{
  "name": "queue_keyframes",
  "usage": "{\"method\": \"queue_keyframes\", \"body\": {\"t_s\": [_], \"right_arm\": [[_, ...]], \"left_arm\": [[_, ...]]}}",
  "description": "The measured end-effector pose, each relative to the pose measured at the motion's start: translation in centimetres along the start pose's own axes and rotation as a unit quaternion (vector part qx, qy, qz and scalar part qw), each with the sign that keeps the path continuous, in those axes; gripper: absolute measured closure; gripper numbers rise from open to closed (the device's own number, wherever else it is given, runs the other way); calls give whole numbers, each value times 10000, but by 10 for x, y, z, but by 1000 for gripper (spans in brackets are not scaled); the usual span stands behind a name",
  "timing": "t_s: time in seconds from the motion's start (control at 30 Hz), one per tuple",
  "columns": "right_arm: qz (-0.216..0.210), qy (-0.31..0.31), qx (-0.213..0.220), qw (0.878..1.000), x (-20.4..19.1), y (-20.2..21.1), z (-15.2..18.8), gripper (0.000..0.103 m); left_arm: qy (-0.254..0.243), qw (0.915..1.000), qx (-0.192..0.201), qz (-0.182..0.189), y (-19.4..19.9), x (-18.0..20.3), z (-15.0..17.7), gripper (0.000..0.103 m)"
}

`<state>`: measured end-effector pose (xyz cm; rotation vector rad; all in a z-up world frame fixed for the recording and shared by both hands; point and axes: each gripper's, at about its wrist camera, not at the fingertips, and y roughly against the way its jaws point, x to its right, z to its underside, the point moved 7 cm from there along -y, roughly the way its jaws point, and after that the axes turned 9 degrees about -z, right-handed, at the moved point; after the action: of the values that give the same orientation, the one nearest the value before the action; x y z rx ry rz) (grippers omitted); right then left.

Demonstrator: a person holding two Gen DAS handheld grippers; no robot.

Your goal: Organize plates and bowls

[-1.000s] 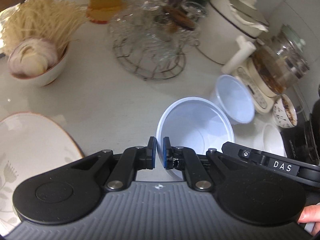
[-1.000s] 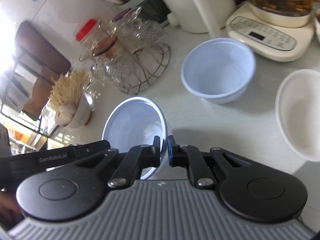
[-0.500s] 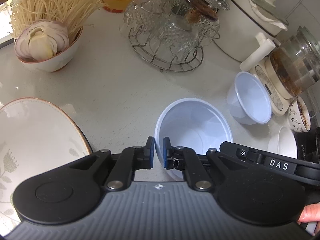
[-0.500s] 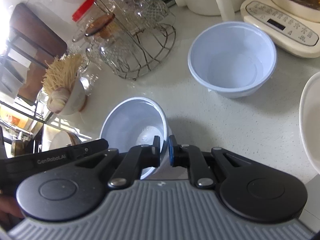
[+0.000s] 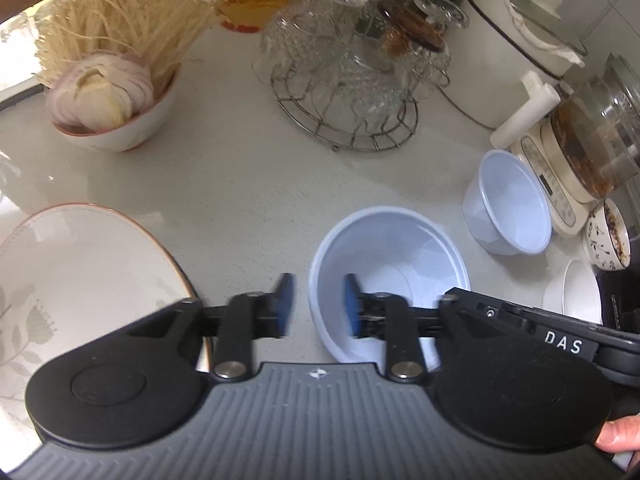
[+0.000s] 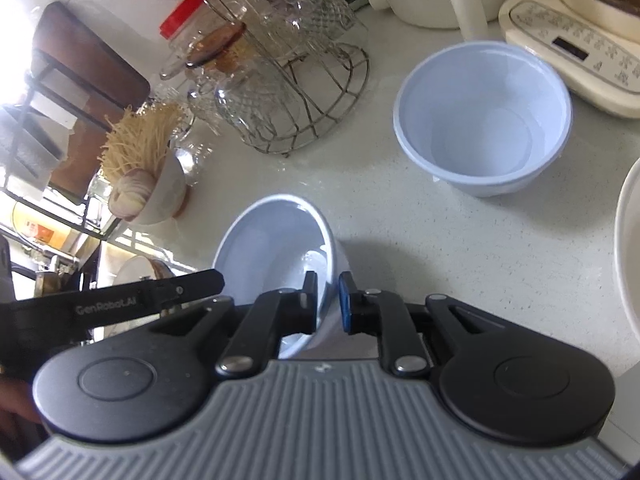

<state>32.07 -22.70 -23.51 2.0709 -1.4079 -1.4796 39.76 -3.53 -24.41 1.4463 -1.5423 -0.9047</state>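
Two grippers, one pale blue bowl (image 5: 388,272) between them, and both are letting go. The left gripper (image 5: 316,306) has just been opening: its blue pads stand clear on either side of the near wall of the bowl, the rim between them but untouched. Same from the other side. The right gripper (image 6: 328,300) has just been opening too, its jaws parted only narrowly, straddling the bowl's wall with a sliver of daylight on each pad.

The bowl sits on the white counter (image 5: 240,200), roughly central, looking settled on its base. A second blue bowl (image 6: 482,120) waits near the cream appliance (image 6: 572,52), and a rimmed plate (image 5: 80,272) lies off to the left.

Now, the release. I'd say widen the jaws a touch more before pulling back, especially the right, where the gap is tight. Draw both straight up and away from the rim together, so neither pad drags the light plastic wall and tips it. The wire rack of glassware (image 5: 352,92) stands well apart, so there is room to retreat.
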Motion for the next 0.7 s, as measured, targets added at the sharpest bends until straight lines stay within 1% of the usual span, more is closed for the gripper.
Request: {"method": "queue_keyframes", "body": {"t_s": [0.03, 0.07, 0.1, 0.2, 0.27, 0.37, 0.43, 0.5, 0.57, 0.63, 0.7], "right_arm": [[-3, 45, 39, 10000, -2, 2, 0, 67], [-12, 95, 84, 9999, -3, 4, -1, 59], [8, 128, 130, 9998, -4, 6, -2, 57], [112, 209, 289, 9993, -5, 14, -3, 57], [220, 313, 445, 9983, -8, 23, -5, 57], [547, 576, 885, 9929, -16, 43, -10, 57], [624, 714, 1149, 9888, -24, 58, -12, 57], [683, 831, 1322, 9854, -32, 69, -13, 57], [741, 917, 1449, 9824, -40, 79, -13, 57], [798, 1002, 1612, 9786, -50, 89, -12, 57], [946, 1053, 1758, 9742, -58, 100, -8, 57]], "left_arm": [[4, 10000, 61, 6, 4, 0, -1, 63], [0, 9999, 108, 13, 7, 0, -1, 63], [-7, 9999, 161, -2, 11, 0, -2, 63], [-63, 9994, 351, -44, 26, 0, -7, 63], [-106, 9989, 454, -5, 37, 2, -11, 63], [-196, 9981, 589, 2, 54, 5, -15, 63], [-240, 9973, 688, 20, 67, 6, -17, 63], [-311, 9963, 798, 29, 82, 7, -17, 63], [-422, 9934, 1063, 39, 101, 9, -17, 63], [-551, 9904, 1264, 142, 118, 12, -17, 63], [-672, 9874, 1411, 243, 133, 14, -17, 63]]}}
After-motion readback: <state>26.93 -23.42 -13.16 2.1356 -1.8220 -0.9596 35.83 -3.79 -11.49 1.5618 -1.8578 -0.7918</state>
